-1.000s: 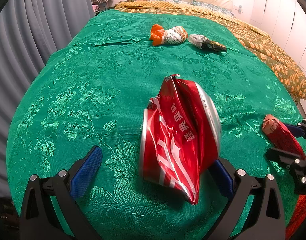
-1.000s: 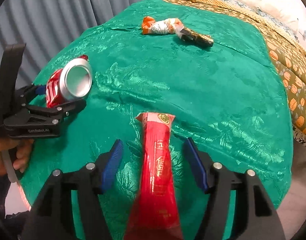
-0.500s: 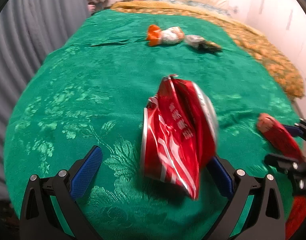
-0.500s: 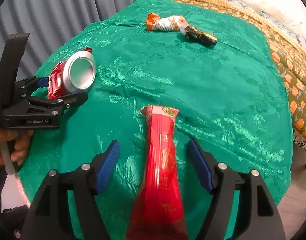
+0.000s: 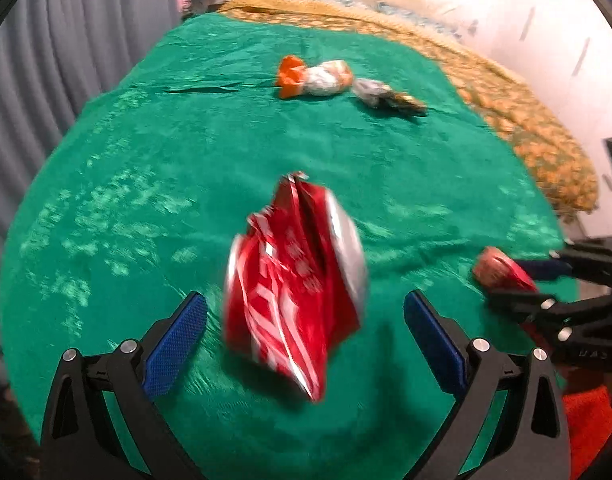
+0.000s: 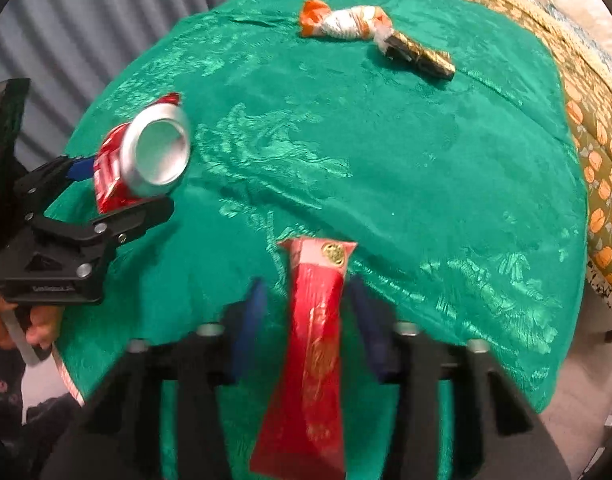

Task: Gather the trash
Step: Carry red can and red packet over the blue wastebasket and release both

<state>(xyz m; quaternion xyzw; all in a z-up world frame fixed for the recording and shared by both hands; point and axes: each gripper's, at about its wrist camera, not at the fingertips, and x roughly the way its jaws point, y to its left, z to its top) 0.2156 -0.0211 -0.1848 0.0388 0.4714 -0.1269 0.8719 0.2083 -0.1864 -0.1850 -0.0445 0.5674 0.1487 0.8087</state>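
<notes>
Both hands are at the grasping step. The left gripper (image 5: pixel 303 334) straddles the crushed red can (image 5: pixel 295 292), which lies on the green bedspread (image 5: pixel 185 140). Its jaws are closing but the blue pads stand clear of the can on both sides, so nothing is gripped yet.

The right gripper (image 6: pixel 306 324) straddles the long red packet (image 6: pixel 314 344), just right of the can. Its pads are blurred in the right wrist view, yet they sit close against the packet's narrow waist; I judge it pinched (the jaws look as near together as the packet lets them).

Well beyond the can, toward the head of the bed, lie an orange-and-white wrapper (image 5: pixel 314 78) and, touching its right end, a dark gold-tipped wrapper (image 5: pixel 386 96). Both are untouched.

Next, I judge, the left jaws must finish closing across the can's crumpled flanks. The thin metal may give, so a firm squeeze is needed before lifting. Then both hands lift. No bin shows in either view, so I cannot tell where the trash goes. The two far wrappers remain for a later reach.
</notes>
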